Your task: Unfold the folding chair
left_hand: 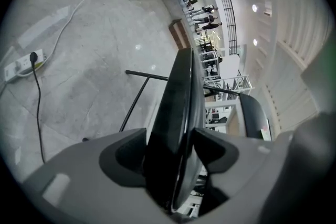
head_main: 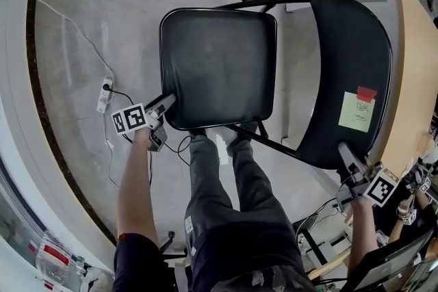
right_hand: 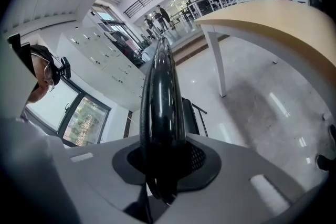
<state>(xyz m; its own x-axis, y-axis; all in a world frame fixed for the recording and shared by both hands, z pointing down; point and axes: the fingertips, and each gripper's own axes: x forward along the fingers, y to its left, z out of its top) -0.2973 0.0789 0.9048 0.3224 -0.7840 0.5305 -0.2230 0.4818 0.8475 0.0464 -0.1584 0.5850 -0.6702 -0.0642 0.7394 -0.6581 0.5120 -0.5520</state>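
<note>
Up close, left gripper (head_main: 166,103) jaws opening, seat's (head_main: 219,58) near-left corner edge between them; right gripper (head_main: 348,155) jaws clamped on backrest's (head_main: 349,44) near rim.

The chair back (head_main: 349,65) in the right tool (head_main: 344,150) is black, smooth and very shiny. A yellow paper note (head_main: 356,111) is on it. The tool looks like dull grey plastic. Far from the tool, the seat (head_main: 219,68) is smooth black with a soft shine. The frame (head_main: 270,141) is thin black metal. The floor (head_main: 123,3) is smooth grey stone. Beside the tool, the table (head_main: 410,65) is pale smooth wood.
</note>
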